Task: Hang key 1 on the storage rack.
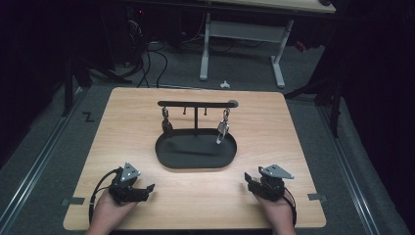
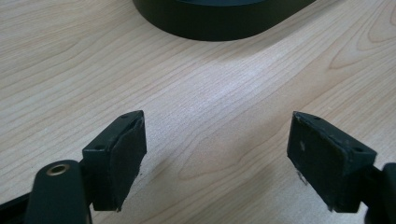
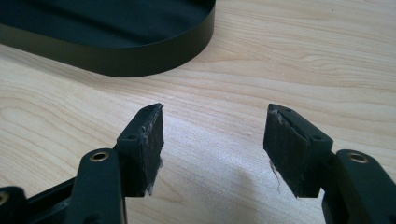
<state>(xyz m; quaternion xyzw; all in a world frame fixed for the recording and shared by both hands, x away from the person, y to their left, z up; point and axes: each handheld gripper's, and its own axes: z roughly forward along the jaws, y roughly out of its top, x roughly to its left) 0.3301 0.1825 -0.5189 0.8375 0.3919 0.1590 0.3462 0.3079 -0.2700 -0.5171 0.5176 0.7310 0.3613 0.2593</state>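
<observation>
We see the left gripper (image 1: 147,188) and right gripper (image 1: 250,180) resting low on the pale wood-grain table (image 1: 122,122), both with jaws apart and nothing between the pads. Ahead of and between the 2 claws sits the black oval tray (image 1: 195,157), smooth, low-walled, with a T-shaped stand (image 1: 196,105). A silver carabiner (image 1: 222,131) hangs over the tray, nearer the right claw.

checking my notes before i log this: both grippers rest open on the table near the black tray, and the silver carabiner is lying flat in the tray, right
Not quite. The silver carabiner is not lying flat in the tray; the high view shows it hanging from the stand's crossbar, above the tray's right end. The rest holds: the left gripper and right gripper sit open near the tray, nothing between their jaws.
</observation>
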